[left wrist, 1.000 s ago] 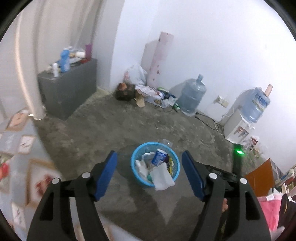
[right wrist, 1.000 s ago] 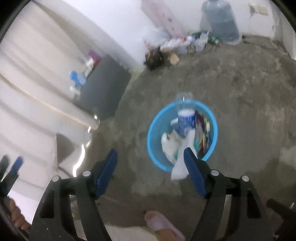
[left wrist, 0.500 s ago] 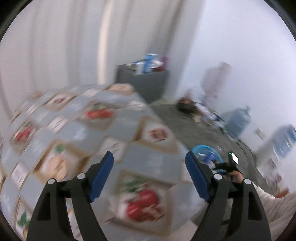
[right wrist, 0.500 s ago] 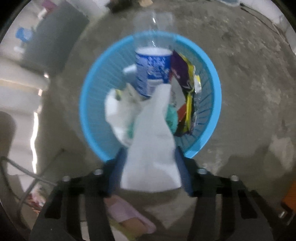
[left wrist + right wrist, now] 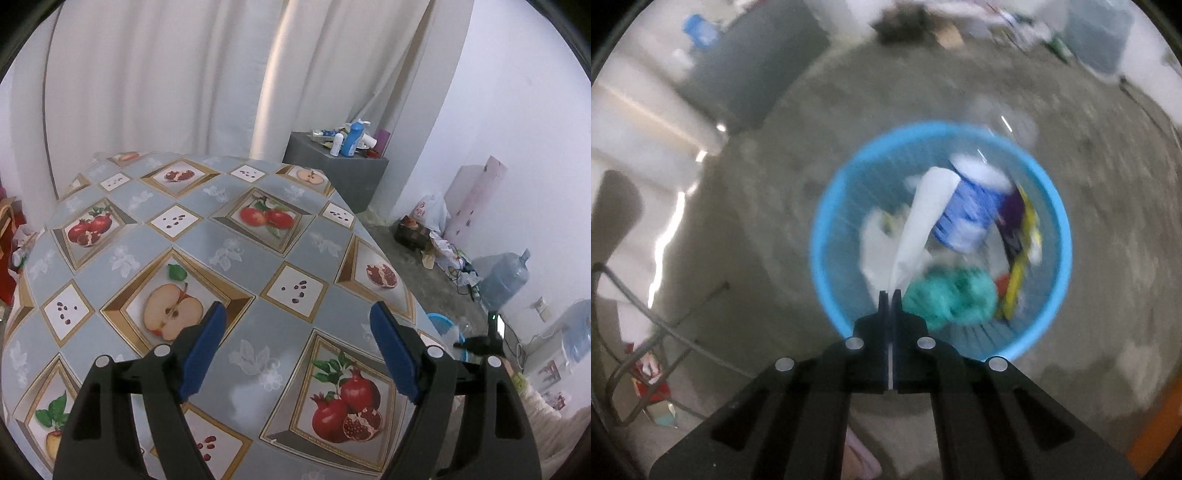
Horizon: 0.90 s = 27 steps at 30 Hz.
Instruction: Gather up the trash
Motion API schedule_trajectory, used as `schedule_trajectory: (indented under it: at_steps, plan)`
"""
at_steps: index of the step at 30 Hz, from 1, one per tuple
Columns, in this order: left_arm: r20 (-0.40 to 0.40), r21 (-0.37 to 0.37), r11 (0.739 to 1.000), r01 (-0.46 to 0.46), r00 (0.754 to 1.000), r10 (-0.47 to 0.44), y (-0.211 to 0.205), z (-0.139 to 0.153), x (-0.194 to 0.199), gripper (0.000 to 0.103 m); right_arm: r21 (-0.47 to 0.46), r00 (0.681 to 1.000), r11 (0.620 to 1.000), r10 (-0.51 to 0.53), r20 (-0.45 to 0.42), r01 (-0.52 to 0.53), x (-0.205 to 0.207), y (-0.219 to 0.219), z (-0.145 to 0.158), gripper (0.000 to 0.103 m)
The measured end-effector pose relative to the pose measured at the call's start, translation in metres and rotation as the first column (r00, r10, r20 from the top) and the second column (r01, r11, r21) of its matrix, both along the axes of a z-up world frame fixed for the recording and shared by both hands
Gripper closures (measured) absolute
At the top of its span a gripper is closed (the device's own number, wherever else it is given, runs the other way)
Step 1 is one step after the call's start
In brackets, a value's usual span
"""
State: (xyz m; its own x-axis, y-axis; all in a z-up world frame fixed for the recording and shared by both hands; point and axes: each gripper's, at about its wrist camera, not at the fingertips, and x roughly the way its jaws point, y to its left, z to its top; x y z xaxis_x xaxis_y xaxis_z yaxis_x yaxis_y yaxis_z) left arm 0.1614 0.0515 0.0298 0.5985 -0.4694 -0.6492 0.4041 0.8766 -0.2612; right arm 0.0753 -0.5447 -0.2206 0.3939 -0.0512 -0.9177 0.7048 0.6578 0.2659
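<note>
Concrete floor under your right gripper [image 5: 890,293], whose jaws are pinched tight on a white paper [image 5: 923,218] dangling over the blue basket [image 5: 827,225], already holding a bottle [image 5: 975,210] and wrappers. Your left gripper [image 5: 297,343] hangs wide open, holding nothing, above the fruit-print tablecloth [image 5: 236,229].

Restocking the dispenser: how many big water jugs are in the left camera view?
2: one water jug on the floor by the wall, another water jug at the right edge, partly cut off. Others may be hidden.
</note>
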Motion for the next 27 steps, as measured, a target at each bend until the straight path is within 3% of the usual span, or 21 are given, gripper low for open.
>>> schedule_trajectory:
  at_steps: [4, 7, 9, 11, 13, 14, 15, 17, 22, 27]
  plan:
    - [-0.003, 0.001, 1.0, -0.012, 1.0, 0.012, 0.002, -0.001, 0.003, 0.025, -0.06, 0.997, 0.997, 0.048, 0.064, -0.044, 0.022, 0.002, 0.027, 0.103]
    - [-0.007, 0.002, 1.0, -0.024, 1.0, 0.024, 0.005, -0.003, 0.004, 0.025, -0.105, 0.997, 0.992, 0.066, 0.036, -0.062, 0.033, 0.0, 0.022, 0.103]
    - [-0.009, -0.003, 1.0, -0.031, 0.999, 0.03, 0.007, -0.003, 0.003, 0.025, -0.157, 0.996, 0.985, 0.062, -0.064, -0.072, 0.032, -0.006, -0.006, 0.103]
    - [-0.01, -0.002, 0.999, -0.035, 0.999, 0.035, 0.008, -0.003, 0.001, 0.025, -0.145, 0.988, 0.988, 0.029, -0.152, -0.052, 0.024, -0.01, -0.037, 0.1]
    - [-0.005, 0.009, 0.999, -0.036, 0.999, 0.036, 0.009, -0.003, 0.0, 0.025, -0.147, 0.96, 0.989, -0.024, -0.278, -0.018, 0.01, -0.017, -0.065, 0.098]
    - [-0.001, 0.014, 0.999, -0.036, 0.999, 0.036, 0.009, -0.002, -0.002, 0.025, -0.157, 0.954, 0.988, -0.04, -0.297, -0.008, 0.003, -0.019, -0.07, 0.097]
    - [0.003, 0.015, 0.999, -0.035, 0.999, 0.035, 0.01, -0.001, -0.003, 0.025, -0.165, 0.955, 0.986, -0.064, -0.291, 0.015, -0.007, -0.019, -0.07, 0.087]
    - [0.01, 0.013, 0.999, -0.036, 0.999, 0.036, 0.01, 0.0, -0.004, 0.025, -0.189, 0.961, 0.981, -0.093, -0.262, 0.043, -0.019, -0.017, -0.058, 0.053]
    - [0.022, -0.026, 0.999, -0.03, 0.999, 0.031, 0.012, 0.005, -0.012, 0.025, -0.258, 0.99, 0.961, -0.118, -0.071, 0.096, -0.05, -0.003, 0.011, 0.045]
    - [0.073, -0.067, 0.997, -0.036, 0.997, 0.04, 0.018, 0.023, -0.032, 0.018, -0.337, 0.987, 0.937, -0.043, 0.153, 0.093, -0.072, 0.042, 0.108, 0.039]
